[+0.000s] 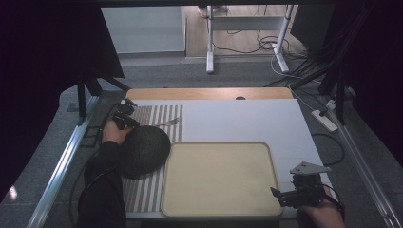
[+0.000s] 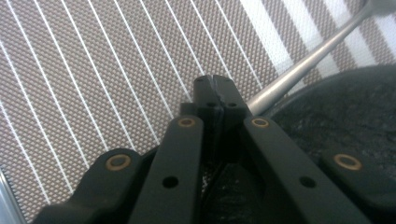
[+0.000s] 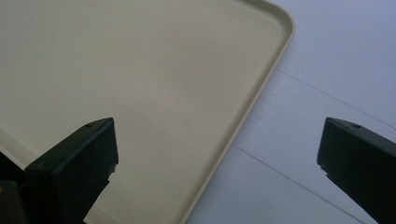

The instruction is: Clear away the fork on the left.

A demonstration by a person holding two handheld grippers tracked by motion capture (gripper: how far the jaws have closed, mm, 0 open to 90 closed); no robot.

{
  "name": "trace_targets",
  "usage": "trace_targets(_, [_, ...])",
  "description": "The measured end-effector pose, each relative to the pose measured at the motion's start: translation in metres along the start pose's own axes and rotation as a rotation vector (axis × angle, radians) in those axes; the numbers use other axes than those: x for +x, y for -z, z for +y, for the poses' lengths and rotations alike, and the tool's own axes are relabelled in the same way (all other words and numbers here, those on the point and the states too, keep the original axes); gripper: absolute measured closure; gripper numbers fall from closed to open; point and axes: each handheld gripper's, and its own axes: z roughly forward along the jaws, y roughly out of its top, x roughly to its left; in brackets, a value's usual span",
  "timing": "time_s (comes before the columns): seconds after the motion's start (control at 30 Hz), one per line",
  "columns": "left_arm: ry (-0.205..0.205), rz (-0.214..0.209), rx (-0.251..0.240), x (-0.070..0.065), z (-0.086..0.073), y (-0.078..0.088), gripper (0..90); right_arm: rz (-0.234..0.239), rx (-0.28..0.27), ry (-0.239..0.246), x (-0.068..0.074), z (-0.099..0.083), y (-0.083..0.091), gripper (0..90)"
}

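Note:
A dark, rough-textured round plate (image 1: 143, 151) lies on a brown-and-white striped placemat (image 1: 147, 194) at the table's left. A silver fork (image 1: 169, 122) rests on the mat just behind the plate; its handle (image 2: 299, 70) runs up to the plate's rim (image 2: 345, 112). My left gripper (image 1: 125, 118) is at the plate's far left edge, its tips (image 2: 215, 83) shut together beside the fork handle with nothing visible between them. My right gripper (image 1: 280, 195) stands open over the right front edge of an empty beige tray (image 1: 218, 178), jaws wide apart (image 3: 217, 140) with nothing between them.
The tray's raised rim (image 3: 261, 93) lies on the white tabletop (image 1: 237, 118), right of the placemat. A wooden strip (image 1: 209, 93) runs along the far edge. Cables and a power strip (image 1: 325, 119) lie on the floor to the right.

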Motion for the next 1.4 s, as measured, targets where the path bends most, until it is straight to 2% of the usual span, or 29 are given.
trace_targets(0.03, [0.001,0.004,-0.014,0.0,0.0,0.001,88.3,0.0,0.0,0.0,0.0,0.0,0.0,0.0])
trace_targets(0.07, [0.009,0.002,-0.035,0.001,0.001,0.003,80.0,0.001,0.0,0.0,0.0,0.0,0.0,0.0])
trace_targets(0.1, [0.019,-0.015,-0.082,0.001,0.003,0.009,76.4,0.0,0.0,0.0,0.0,0.0,0.0,0.0])
trace_targets(0.13, [0.019,-0.015,-0.082,0.001,0.003,0.009,71.0,0.0,0.0,0.0,0.0,0.0,0.0,0.0])
trace_targets(0.17, [0.008,-0.043,-0.109,0.0,0.005,0.012,63.1,-0.001,0.0,0.0,0.0,0.0,0.0,0.0])
trace_targets(0.23, [0.002,-0.041,-0.115,-0.002,0.007,0.013,51.1,-0.001,0.0,0.0,0.0,0.0,0.0,0.0])
trace_targets(0.27, [-0.006,-0.043,-0.12,-0.004,0.009,0.014,51.1,-0.001,0.0,0.0,0.0,0.0,0.0,0.0])
trace_targets(0.3, [-0.016,-0.052,-0.128,-0.005,0.011,0.014,44.0,0.0,0.001,0.0,0.0,0.0,0.0,0.0])
trace_targets(0.4, [-0.037,-0.095,-0.16,-0.011,0.016,0.014,28.6,0.0,0.0,0.001,0.0,0.0,0.0,0.0])
trace_targets(0.43, [-0.051,-0.107,-0.165,-0.013,0.017,0.015,19.6,0.0,0.001,0.001,0.0,0.0,0.0,0.0])
trace_targets(0.47, [-0.071,-0.122,-0.165,-0.016,0.019,0.014,19.6,0.0,0.001,0.001,0.0,0.0,0.0,0.0])
trace_targets(0.53, [-0.092,-0.138,-0.158,-0.022,0.025,0.012,9.6,0.0,0.002,0.001,0.0,0.0,0.0,0.0])
trace_targets(0.57, [-0.103,-0.153,-0.145,-0.025,0.028,0.01,0.0,0.001,0.002,0.001,0.0,0.0,0.0,0.0])
trace_targets(0.63, [-0.143,-0.155,-0.126,-0.033,0.033,0.006,0.0,0.001,0.002,0.002,0.0,0.0,0.0,0.0])
trace_targets(0.67, [-0.167,-0.163,-0.103,-0.042,0.039,0.0,0.0,0.002,0.002,0.001,0.0,0.0,0.0,0.0])
trace_targets(0.7, [-0.167,-0.163,-0.103,-0.042,0.039,0.0,0.0,0.002,0.002,0.001,0.0,0.0,0.0,0.0])
trace_targets(0.77, [-0.192,-0.153,-0.07,-0.049,0.044,-0.007,0.0,0.002,0.001,0.001,0.0,0.0,0.0,0.0])
trace_targets(0.83, [-0.214,-0.121,-0.033,-0.056,0.049,-0.015,0.0,0.003,-0.001,0.001,0.0,0.0,0.0,0.0])
trace_targets(0.93, [-0.263,-0.036,0.027,-0.061,0.054,-0.027,0.0,0.005,-0.003,-0.001,0.0,0.0,0.0,0.0])
trace_targets(1.0, [-0.271,-0.003,0.071,-0.061,0.056,-0.034,0.3,0.005,-0.003,-0.001,0.0,0.0,0.0,0.0])
trace_targets(1.03, [-0.276,-0.001,0.08,-0.061,0.057,-0.036,1.4,0.006,-0.004,-0.001,0.0,0.0,0.0,0.0])
trace_targets(1.1, [-0.261,-0.04,0.073,-0.056,0.056,-0.036,1.9,0.008,-0.003,-0.001,-0.001,0.0,0.0,0.0])
trace_targets(1.13, [-0.263,-0.041,0.066,-0.055,0.056,-0.035,6.9,0.008,-0.004,-0.002,-0.001,0.0,0.0,0.0])
trace_targets(1.17, [-0.265,-0.044,0.06,-0.053,0.055,-0.034,6.9,0.008,-0.004,-0.002,-0.001,0.0,0.0,0.0])
trace_targets(1.2, [-0.269,-0.046,0.057,-0.051,0.055,-0.031,18.2,0.008,-0.003,-0.001,0.0,0.0,0.0,0.0])
trace_targets(1.23, [-0.272,-0.044,0.053,-0.049,0.054,-0.029,18.2,0.008,-0.003,-0.001,0.0,0.0,0.0,0.0])
trace_targets(1.3, [-0.278,-0.052,0.059,-0.044,0.053,-0.025,32.5,0.009,-0.002,0.001,0.0,0.0,0.0,0.0])
trace_targets(1.37, [-0.287,-0.053,0.064,-0.041,0.052,-0.022,42.2,0.009,0.001,0.002,0.0,0.0,0.0,0.0])
trace_targets(1.4, [-0.291,-0.048,0.063,-0.04,0.052,-0.021,51.8,0.009,0.002,0.002,0.0,0.0,0.0,0.0])
